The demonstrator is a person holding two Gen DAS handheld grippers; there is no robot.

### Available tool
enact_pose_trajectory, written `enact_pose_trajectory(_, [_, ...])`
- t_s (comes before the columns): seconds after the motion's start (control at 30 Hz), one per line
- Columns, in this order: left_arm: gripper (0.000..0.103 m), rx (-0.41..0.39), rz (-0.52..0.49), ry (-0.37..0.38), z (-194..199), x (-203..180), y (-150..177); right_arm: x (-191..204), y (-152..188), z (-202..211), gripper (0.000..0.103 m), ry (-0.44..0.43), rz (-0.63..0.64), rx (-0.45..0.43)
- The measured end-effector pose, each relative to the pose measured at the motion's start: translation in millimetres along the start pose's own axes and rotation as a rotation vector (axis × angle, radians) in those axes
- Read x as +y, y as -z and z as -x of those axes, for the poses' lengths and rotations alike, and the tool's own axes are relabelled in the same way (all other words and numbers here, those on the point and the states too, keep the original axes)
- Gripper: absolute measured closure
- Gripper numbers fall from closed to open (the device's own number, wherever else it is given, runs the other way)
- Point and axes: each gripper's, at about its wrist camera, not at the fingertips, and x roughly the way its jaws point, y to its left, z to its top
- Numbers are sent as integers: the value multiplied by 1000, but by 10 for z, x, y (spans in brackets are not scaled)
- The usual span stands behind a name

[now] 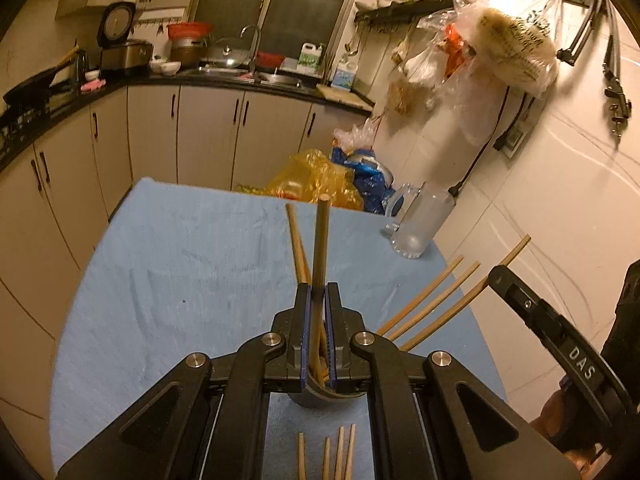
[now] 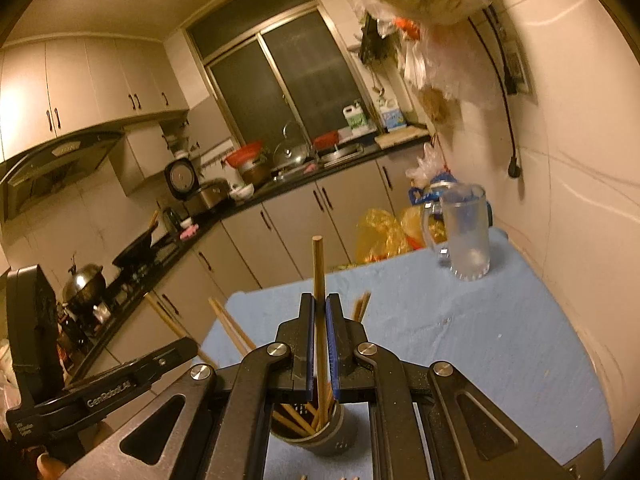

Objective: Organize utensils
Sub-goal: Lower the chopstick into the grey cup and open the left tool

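Warm kitchen light falls on a blue-covered bench (image 1: 180, 264) with a frosted glass mug (image 2: 466, 232) standing near its far wall-side corner. Left gripper (image 1: 318, 294) has its jaws closed tight on a brown wooden chopstick (image 1: 321, 240) that stands upright. Right gripper (image 2: 319, 306) likewise pinches a brown wooden chopstick (image 2: 319, 268). Below it a dark grey round utensil holder (image 2: 332, 436) on the bench holds more chopsticks leaning outward.

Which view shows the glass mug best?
The right wrist view: the glass mug stands upright on the blue cloth, handle and rim fully visible. In the left wrist view it sits near the table's far right edge, blurred and tilted by the lens.
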Motion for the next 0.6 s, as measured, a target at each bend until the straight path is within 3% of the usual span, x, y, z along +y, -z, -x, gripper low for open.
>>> enact_pose_trajectory(0.17, [97, 13, 15, 1, -67, 49, 28, -44, 78, -72, 95, -1, -7, 29])
enact_pose_trajectory(0.3, [95, -1, 20, 8, 21, 48, 16, -70, 57, 27, 82, -9, -11, 4])
enact_pose_trajectory(0.37, [88, -15, 18, 8, 110, 60, 33, -75, 53, 143, 82, -4, -1, -20])
enact_pose_trajectory(0.6, [87, 22, 9, -6, 310, 184, 374, -234, 311, 384, 79, -15, -17, 29])
